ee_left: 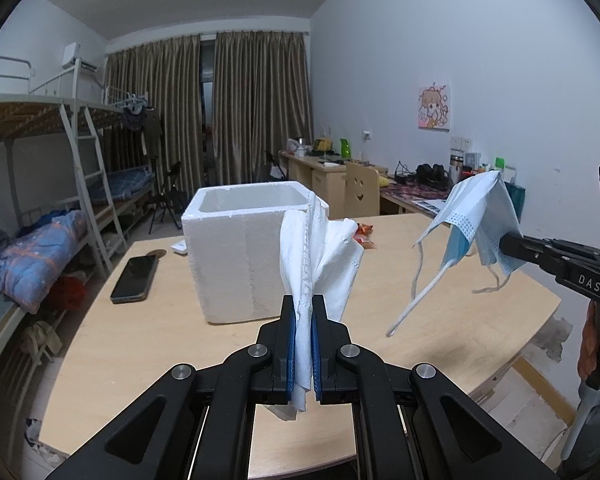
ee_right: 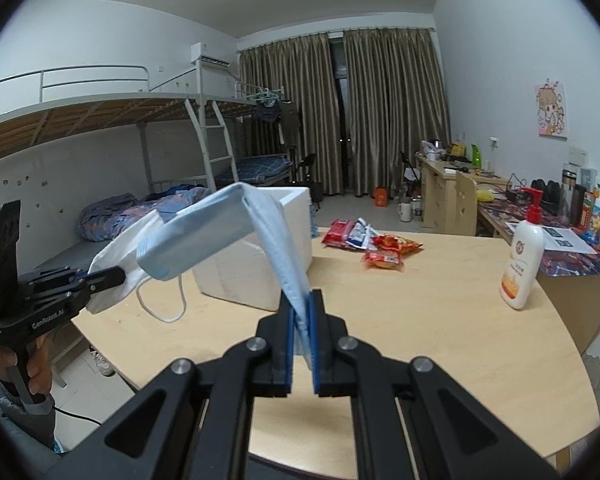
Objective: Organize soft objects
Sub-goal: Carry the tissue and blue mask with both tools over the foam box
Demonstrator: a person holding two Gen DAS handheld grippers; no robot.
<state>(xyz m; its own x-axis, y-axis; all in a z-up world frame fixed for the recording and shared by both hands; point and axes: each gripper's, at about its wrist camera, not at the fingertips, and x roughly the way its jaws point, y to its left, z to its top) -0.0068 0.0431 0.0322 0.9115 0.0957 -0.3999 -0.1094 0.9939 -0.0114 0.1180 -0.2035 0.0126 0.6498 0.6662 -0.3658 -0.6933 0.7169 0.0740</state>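
Observation:
My left gripper (ee_left: 304, 312) is shut on a crumpled white tissue (ee_left: 320, 256) and holds it in the air above the wooden table (ee_left: 160, 340), just in front of the open white foam box (ee_left: 240, 248). My right gripper (ee_right: 301, 312) is shut on a light blue face mask (ee_right: 220, 236) whose ear loops hang down. The right gripper (ee_left: 504, 245) with the mask (ee_left: 476, 220) shows at the right of the left wrist view. The left gripper (ee_right: 120, 276) with the tissue (ee_right: 116, 264) shows at the left of the right wrist view, beside the foam box (ee_right: 260, 268).
A black phone (ee_left: 134, 274) lies on the table left of the box. Red snack packets (ee_right: 372, 246) lie behind the box. A white lotion pump bottle (ee_right: 522, 260) stands at the table's right edge. Bunk beds stand left, desks along the right wall.

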